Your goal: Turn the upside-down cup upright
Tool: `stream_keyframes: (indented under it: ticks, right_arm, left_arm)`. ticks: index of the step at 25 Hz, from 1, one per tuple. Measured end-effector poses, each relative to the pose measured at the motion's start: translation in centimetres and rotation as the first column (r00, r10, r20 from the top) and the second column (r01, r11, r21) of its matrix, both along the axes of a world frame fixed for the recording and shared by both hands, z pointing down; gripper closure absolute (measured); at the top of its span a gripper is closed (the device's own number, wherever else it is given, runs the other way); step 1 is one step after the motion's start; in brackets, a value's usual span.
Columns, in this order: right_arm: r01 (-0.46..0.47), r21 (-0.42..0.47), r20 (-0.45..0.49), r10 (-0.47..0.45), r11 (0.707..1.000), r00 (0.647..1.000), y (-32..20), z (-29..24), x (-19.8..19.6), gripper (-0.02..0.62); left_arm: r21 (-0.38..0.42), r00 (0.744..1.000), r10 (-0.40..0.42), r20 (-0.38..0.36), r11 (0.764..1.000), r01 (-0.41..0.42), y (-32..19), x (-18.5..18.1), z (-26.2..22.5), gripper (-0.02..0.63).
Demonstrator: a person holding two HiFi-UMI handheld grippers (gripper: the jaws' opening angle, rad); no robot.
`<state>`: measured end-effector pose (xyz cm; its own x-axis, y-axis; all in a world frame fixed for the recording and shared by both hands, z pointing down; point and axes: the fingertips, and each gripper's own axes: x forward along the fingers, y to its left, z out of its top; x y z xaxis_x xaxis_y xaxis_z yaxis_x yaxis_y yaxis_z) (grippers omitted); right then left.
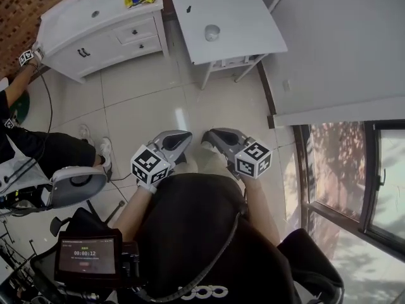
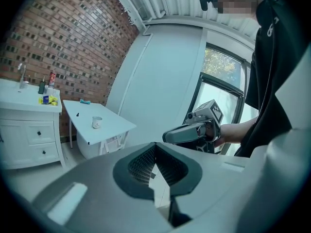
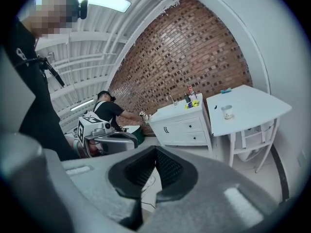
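While I hold them over the tiled floor (image 1: 145,100), the left gripper (image 1: 182,137) and right gripper (image 1: 212,137) are both closed, gripping nothing; the cup (image 1: 212,32) stands on the white table (image 1: 250,14), well apart from both.

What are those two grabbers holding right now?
Nothing. The left gripper and the right gripper are both shut and empty. The cup stands apart on the white table.

The cup (image 1: 212,32) is standing by itself on the white table (image 1: 247,11), on the half of the top that is lying nearer to the person. It is small and pale, with a faint darker mark on its side. It is sitting straight, not leaning. It is showing too small to tell which end is facing up.
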<state>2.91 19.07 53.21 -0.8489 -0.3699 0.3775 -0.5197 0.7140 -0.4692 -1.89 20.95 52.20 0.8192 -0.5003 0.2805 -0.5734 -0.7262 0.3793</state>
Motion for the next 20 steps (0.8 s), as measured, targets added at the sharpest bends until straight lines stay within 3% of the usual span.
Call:
stream_keyframes:
  ticks: [10, 20]
  right_arm:
    - [-0.029, -0.02, -0.049, 0.028, 0.999, 0.998, 6.7, 0.7, -1.0, 0.603]
    - [-0.039, -0.011, -0.03, 0.039, 0.999, 0.999, 6.2, 0.2, -0.5, 0.603]
  left_arm:
    - [-0.028, 0.999, 0.024, -0.037, 0.999, -0.025, 5.9, -1.1, 1.0, 0.591]
    - [-0.01, 1.0, 0.014, -0.025, 1.0, -0.015, 5.5, -1.3, 0.4, 0.591]
